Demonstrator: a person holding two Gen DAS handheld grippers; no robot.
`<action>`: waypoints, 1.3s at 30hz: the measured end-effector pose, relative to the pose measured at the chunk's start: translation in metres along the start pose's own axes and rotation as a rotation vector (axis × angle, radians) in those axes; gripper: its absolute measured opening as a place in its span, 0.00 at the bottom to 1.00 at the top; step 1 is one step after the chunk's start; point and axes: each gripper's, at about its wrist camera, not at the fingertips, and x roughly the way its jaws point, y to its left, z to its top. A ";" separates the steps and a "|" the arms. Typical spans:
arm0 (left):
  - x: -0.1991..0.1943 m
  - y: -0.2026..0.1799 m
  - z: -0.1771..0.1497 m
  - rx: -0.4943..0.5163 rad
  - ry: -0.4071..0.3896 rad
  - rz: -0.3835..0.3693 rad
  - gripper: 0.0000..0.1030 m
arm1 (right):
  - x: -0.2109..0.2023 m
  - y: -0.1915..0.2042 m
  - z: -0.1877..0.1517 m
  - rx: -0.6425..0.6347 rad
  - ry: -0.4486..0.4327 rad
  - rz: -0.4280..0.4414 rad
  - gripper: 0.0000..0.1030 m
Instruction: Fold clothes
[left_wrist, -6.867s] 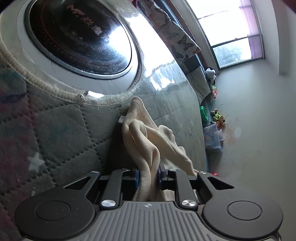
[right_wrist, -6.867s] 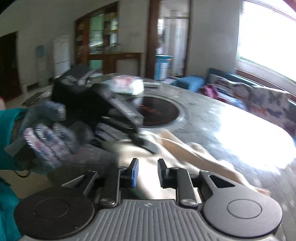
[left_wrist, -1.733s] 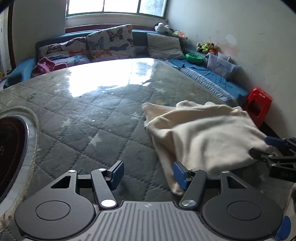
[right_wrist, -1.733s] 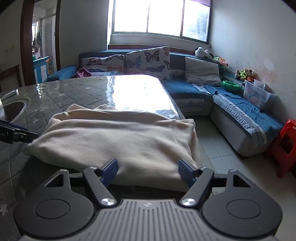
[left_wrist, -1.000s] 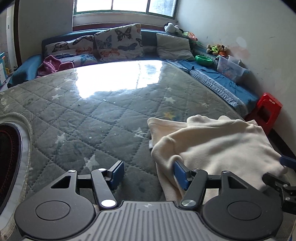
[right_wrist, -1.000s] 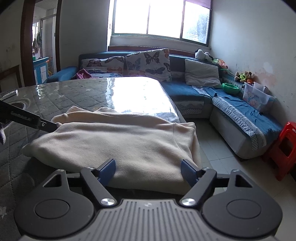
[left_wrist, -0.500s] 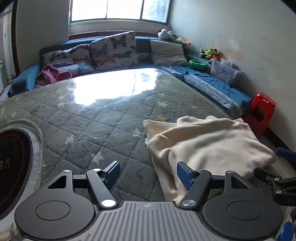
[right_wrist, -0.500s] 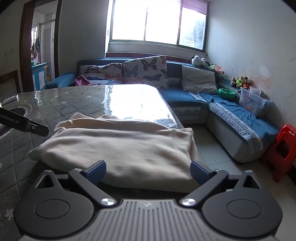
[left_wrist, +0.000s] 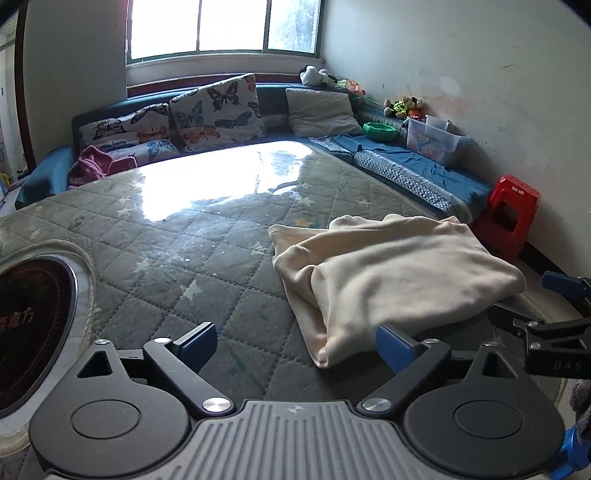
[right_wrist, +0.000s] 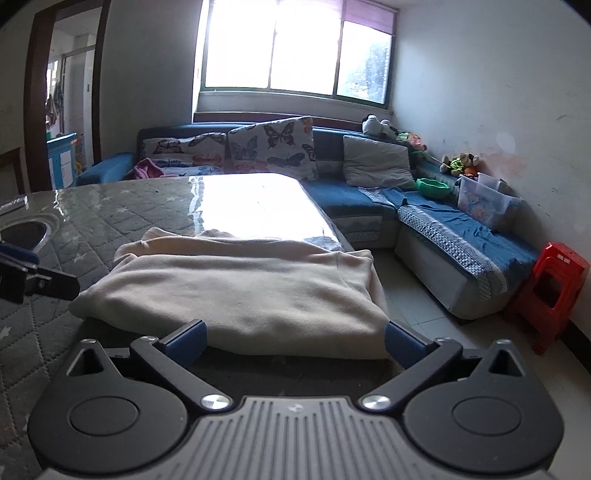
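Observation:
A cream garment (left_wrist: 391, 273) lies folded into a thick rectangle on the grey quilted table cover (left_wrist: 184, 258), near the table's right corner. It also shows in the right wrist view (right_wrist: 240, 284). My left gripper (left_wrist: 295, 345) is open and empty, just short of the garment's near left corner. My right gripper (right_wrist: 295, 341) is open wide and empty, just in front of the garment's near edge, touching nothing. The right gripper's tip shows at the right edge of the left wrist view (left_wrist: 561, 306). The left gripper's tip shows at the left of the right wrist view (right_wrist: 33, 275).
A round black hotplate (left_wrist: 29, 321) is set into the table at the left. A blue corner sofa (right_wrist: 424, 214) with butterfly cushions (left_wrist: 218, 110) wraps the far side. A red stool (right_wrist: 550, 291) stands on the floor by the wall. The table edge drops off right of the garment.
Both grippers let go of the garment and opened wider. Both have drawn back slightly from it and lifted a little. The garment now lies still, folded on the table.

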 end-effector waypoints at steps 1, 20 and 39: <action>-0.002 0.000 -0.002 0.004 -0.004 0.004 0.97 | -0.002 0.001 0.000 0.005 -0.003 -0.005 1.00; -0.040 0.002 -0.037 0.013 -0.037 0.011 1.00 | -0.030 0.030 -0.018 0.011 -0.014 -0.018 1.00; -0.061 -0.001 -0.056 0.012 -0.062 0.030 1.00 | -0.047 0.042 -0.032 0.052 0.018 -0.025 1.00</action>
